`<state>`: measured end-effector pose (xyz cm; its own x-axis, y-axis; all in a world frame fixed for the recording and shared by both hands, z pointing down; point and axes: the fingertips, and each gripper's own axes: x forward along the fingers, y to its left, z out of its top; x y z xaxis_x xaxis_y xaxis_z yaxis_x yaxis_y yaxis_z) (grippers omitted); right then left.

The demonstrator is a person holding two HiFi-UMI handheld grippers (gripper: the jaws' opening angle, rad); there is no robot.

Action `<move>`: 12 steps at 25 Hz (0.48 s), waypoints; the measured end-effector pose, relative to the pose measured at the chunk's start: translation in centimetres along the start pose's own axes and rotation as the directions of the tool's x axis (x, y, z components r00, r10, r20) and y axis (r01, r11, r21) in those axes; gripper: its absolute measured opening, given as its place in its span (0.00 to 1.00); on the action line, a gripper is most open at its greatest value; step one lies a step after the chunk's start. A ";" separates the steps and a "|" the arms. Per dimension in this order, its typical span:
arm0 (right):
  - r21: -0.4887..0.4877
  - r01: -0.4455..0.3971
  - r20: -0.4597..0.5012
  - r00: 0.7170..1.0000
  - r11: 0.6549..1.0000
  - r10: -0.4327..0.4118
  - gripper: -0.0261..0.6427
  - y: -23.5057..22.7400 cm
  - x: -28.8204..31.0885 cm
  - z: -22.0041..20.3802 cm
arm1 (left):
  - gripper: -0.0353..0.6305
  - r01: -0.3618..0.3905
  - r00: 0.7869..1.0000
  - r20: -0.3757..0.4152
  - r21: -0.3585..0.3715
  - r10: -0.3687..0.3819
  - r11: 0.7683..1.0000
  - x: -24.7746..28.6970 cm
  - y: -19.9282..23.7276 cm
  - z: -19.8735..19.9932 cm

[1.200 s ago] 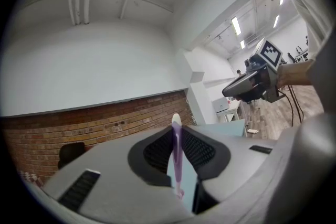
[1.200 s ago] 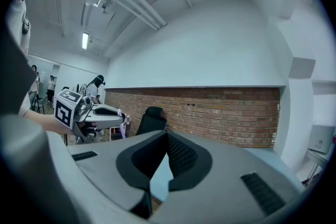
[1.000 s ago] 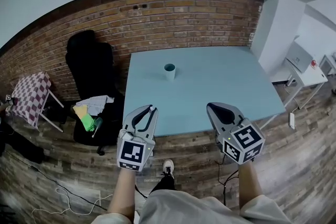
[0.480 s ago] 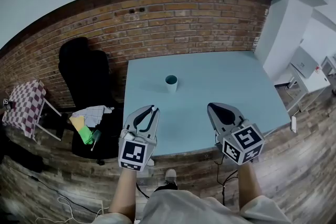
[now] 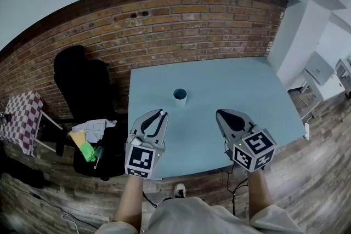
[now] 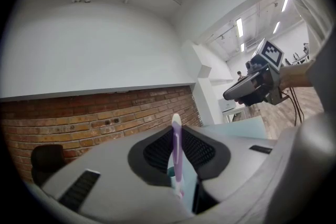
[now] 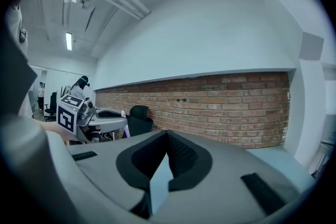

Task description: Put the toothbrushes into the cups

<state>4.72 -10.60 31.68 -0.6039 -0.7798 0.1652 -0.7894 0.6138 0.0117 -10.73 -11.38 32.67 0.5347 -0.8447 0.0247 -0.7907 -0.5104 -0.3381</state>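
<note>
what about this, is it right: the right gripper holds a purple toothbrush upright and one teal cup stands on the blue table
Wrong gripper. The left gripper holds the purple toothbrush upright, as the left gripper view shows; the right gripper holds nothing. One teal cup stands on the blue table.

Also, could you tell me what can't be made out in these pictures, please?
The toothbrush: lower end sunk between the left gripper's jaws in the left gripper view; too small to make out in the head view.
The cup: inside too small in the head view; mostly behind the toothbrush in the left gripper view.
The pile on the chair: too small and blurred in the head view to name.
</note>
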 end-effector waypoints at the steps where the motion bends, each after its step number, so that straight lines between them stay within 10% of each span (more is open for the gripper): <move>1: 0.003 0.003 -0.004 1.000 1.000 -0.003 0.05 -0.3 0.6 0.0 | 0.17 0.004 1.000 -0.001 -0.001 -0.004 1.000 0.5 0.4 -0.2; 12: 0.003 0.068 -0.022 0.997 0.998 -0.068 0.05 -2.8 6.3 0.1 | 0.17 0.055 0.999 0.001 -0.008 -0.055 0.998 5.3 4.6 -2.4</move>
<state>3.09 -17.26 32.61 -0.5466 -0.8166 0.1854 -0.8288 0.5592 0.0194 -12.22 -18.62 33.47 0.5772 -0.8155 0.0426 -0.7627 -0.5570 -0.3287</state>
